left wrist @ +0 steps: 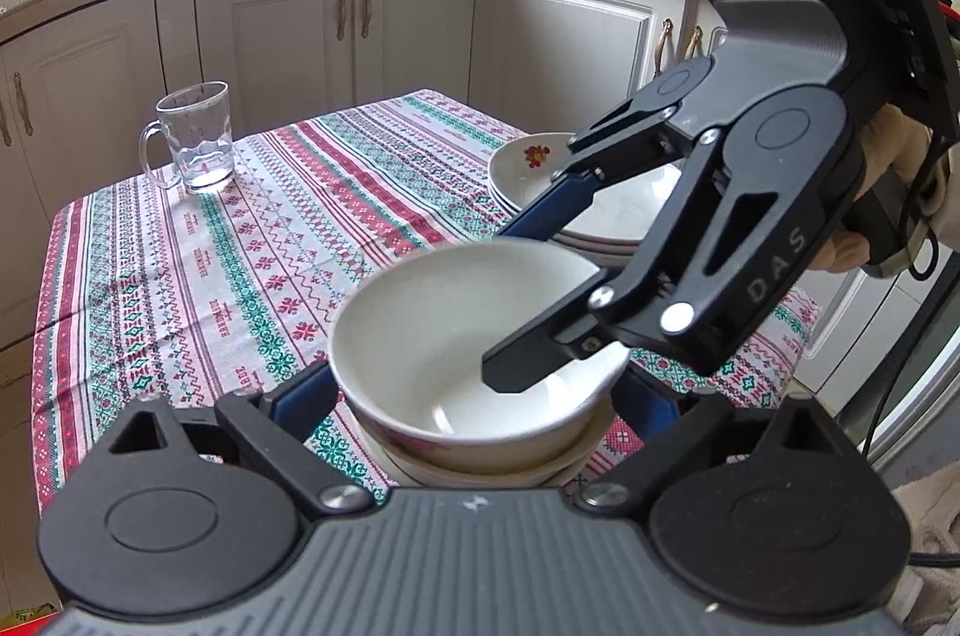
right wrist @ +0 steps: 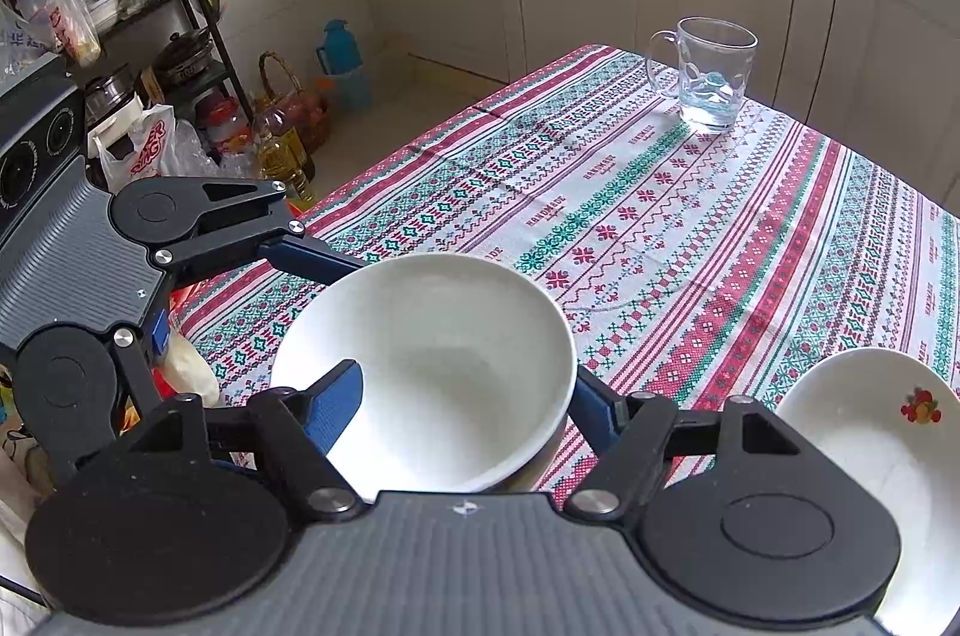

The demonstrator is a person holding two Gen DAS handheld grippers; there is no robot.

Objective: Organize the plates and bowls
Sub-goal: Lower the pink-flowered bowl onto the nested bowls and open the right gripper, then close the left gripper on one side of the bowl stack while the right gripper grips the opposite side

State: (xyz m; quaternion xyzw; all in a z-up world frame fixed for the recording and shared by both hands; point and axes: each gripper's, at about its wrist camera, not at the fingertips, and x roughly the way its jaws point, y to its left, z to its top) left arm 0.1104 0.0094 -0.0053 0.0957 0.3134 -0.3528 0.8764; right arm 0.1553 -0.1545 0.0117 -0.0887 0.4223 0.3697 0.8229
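Observation:
A plain white bowl (left wrist: 432,336) (right wrist: 444,336) sits on top of a short stack of bowls (left wrist: 480,468) near the table's front edge. My left gripper (left wrist: 477,396) is open, its blue fingers (left wrist: 300,390) flanking the bowl's sides low down. One of its fingers (right wrist: 312,258) reaches the bowl's far-left rim in the right wrist view. My right gripper (right wrist: 465,402) (left wrist: 522,297) is open too. One finger hangs inside the bowl and the other stands outside its wall. A stack of white plates (left wrist: 522,168) (right wrist: 858,432) with a red flower motif lies just beyond.
A glass mug (left wrist: 195,138) (right wrist: 711,72) stands at the far corner of the table, which wears a striped patterned cloth (left wrist: 240,246). White cabinets run behind it. A rack, bags and bottles crowd the floor to one side (right wrist: 180,96). A gloved hand (left wrist: 894,144) holds the right gripper.

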